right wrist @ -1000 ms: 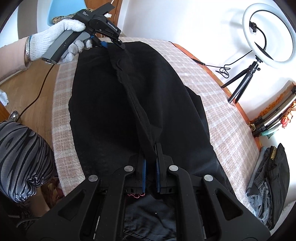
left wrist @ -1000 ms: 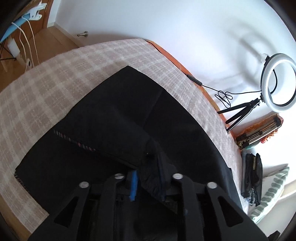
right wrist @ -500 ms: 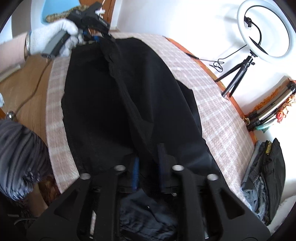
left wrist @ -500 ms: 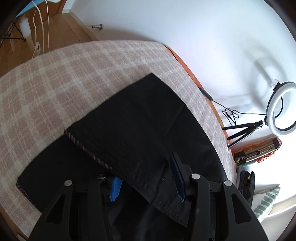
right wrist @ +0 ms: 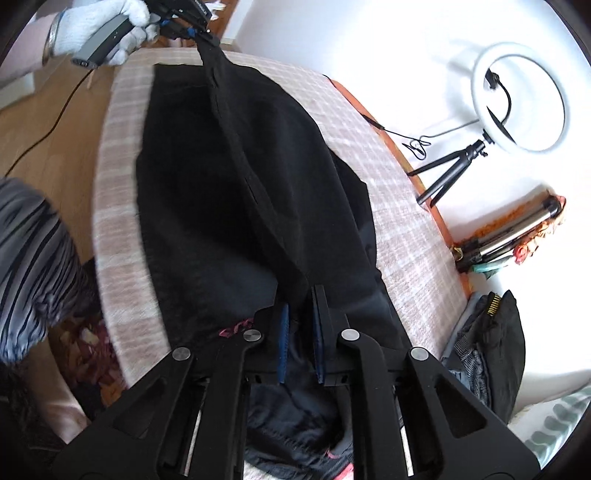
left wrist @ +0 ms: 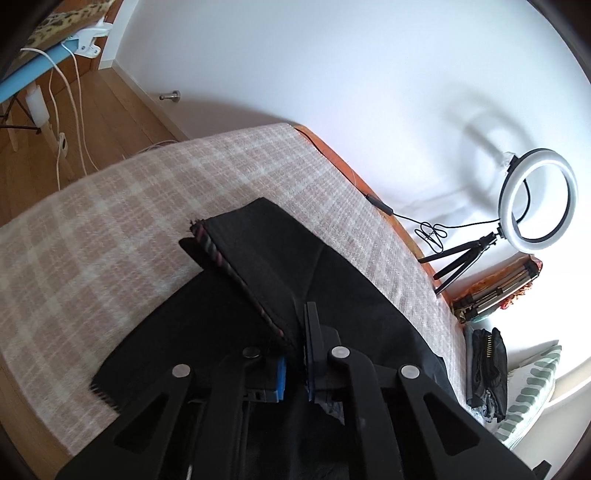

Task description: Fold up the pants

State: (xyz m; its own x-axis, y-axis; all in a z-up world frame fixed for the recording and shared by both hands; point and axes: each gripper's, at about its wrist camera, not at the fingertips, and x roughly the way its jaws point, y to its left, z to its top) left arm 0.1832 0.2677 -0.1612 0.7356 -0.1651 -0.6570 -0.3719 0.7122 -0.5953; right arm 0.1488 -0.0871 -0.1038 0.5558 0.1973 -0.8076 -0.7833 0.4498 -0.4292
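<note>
Black pants lifted over a checked bed cover.

The matte, woven pants lie on the nubby beige cover, one ridge pinched up taut between both grippers: left gripper fingers clamp a hem, right gripper fingers grip a fold; lower fabric is cut off.

**Black pants lying on a pink-and-cream check**

The pants are showing plain black, with a hem edge stitched in pink and grey stripes. The blanket is showing a beige-pink and cream plaid. The left gripper is showing black with blue pads. A white glove is holding a grey handle.
</note>
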